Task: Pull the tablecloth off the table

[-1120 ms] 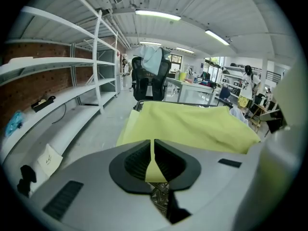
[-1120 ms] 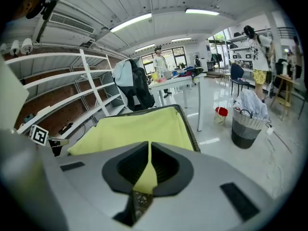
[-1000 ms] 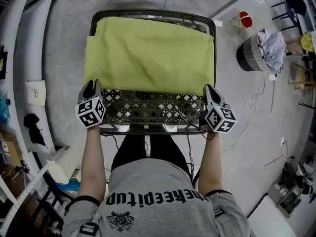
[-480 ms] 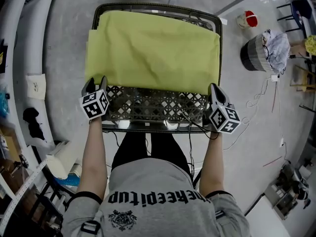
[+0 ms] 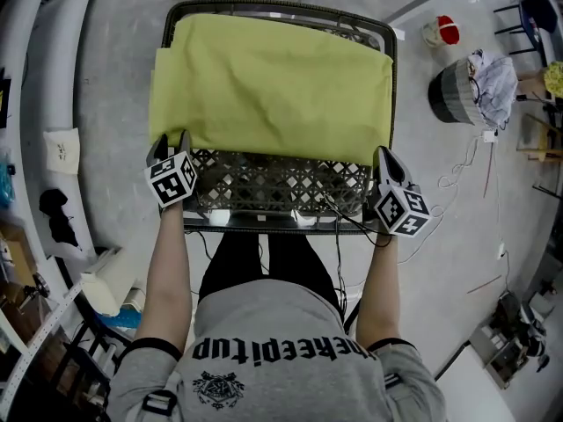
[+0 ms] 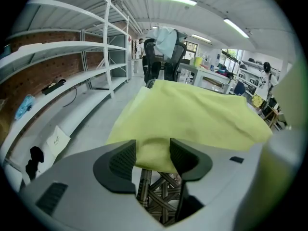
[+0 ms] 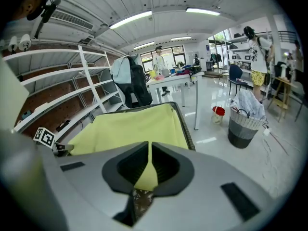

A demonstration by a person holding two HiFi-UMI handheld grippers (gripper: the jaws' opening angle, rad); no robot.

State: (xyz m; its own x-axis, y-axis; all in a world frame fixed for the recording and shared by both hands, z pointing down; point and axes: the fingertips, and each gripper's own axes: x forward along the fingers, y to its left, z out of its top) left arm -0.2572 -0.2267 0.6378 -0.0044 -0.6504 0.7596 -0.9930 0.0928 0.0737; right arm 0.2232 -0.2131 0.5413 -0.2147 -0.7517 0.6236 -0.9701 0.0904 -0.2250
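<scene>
A yellow-green tablecloth [image 5: 273, 86] covers the far part of a black lattice table [image 5: 281, 187]; the near strip of lattice is bare. My left gripper [image 5: 167, 145] is at the cloth's near left corner. Its jaws have just been opening and stand wide, with the corner [image 6: 154, 153] lying loosely between the pads. My right gripper [image 5: 383, 156] is at the near right corner, shut on a thin fold of the cloth [image 7: 144, 174]. The left gripper view shows the left gripper [image 6: 153, 155] above the lattice. The right gripper [image 7: 150, 163] shows in its own view.
A dark bin [image 5: 462, 90] stuffed with cloth and a red-and-white container [image 5: 437, 33] stand on the floor to the right, with cables [image 5: 457, 178] trailing nearby. White shelving [image 6: 72, 57] runs along the left. The person's legs [image 5: 264, 253] are against the table's near edge.
The left gripper has dropped slightly at the cloth's corner and its jaws now stand apart. The right gripper keeps its grip in the same place.
</scene>
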